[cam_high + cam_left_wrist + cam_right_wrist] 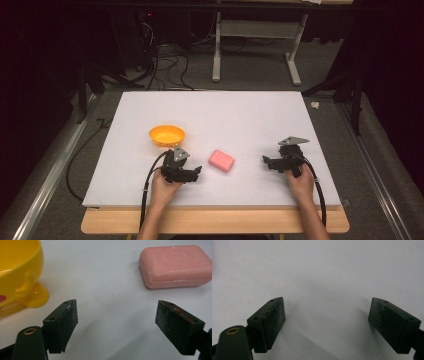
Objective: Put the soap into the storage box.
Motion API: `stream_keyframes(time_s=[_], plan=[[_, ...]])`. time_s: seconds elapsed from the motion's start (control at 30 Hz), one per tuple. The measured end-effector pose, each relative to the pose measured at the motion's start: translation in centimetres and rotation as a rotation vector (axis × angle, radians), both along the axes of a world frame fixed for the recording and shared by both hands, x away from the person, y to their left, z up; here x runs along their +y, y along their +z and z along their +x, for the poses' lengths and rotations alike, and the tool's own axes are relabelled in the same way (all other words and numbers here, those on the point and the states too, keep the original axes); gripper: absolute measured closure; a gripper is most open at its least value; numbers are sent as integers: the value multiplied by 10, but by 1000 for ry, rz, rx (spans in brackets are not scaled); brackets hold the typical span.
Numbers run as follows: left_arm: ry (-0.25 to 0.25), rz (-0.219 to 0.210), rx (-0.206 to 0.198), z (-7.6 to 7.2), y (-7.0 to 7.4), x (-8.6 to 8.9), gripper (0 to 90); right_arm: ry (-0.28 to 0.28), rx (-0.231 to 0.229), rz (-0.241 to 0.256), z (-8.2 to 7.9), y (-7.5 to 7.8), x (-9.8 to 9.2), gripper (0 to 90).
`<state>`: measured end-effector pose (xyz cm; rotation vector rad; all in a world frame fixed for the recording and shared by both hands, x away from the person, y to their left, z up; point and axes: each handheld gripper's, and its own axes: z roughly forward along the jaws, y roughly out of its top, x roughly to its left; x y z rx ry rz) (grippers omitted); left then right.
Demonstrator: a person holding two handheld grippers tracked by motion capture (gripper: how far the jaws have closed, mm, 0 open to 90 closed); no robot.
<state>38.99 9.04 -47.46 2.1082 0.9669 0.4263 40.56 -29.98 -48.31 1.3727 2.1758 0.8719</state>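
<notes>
White worktop (pixel 250 115) holds soap (pixel 221 160) and bowl (pixel 167 135) untouched; left tool (pixel 192 173) and right tool (pixel 270 162) both gape empty, nothing begun.

A rounded-cornered rectangular bar of pink soap (pixel 221 160) lies flat on the white counter (pixel 240 115), slightly skewed, near and apart from a small yellow plastic bowl (pixel 167 136) that stands upright on a footed base to its left and farther back.
</notes>
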Motion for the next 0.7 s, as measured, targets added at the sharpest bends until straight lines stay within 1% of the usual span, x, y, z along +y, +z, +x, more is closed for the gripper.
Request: stream_keyframes(time_s=[0.03,0.2,0.37,0.53,0.57,0.7], plan=[[1,-8,-2,-1,1,0,189,0,0,0,0,0,0,146],[-5,-17,-4,-3,5,0,189,0,-2,0,0,0,0,146],[-18,-44,-11,-6,15,-2,189,-1,-1,0,0,0,0,146],[-24,-56,-22,-7,20,-4,190,0,-2,0,0,0,0,146],[-27,-70,-26,-8,22,-5,190,0,0,0,0,0,0,146],[-35,-67,-28,-8,25,-9,189,0,-1,0,0,0,0,146]])
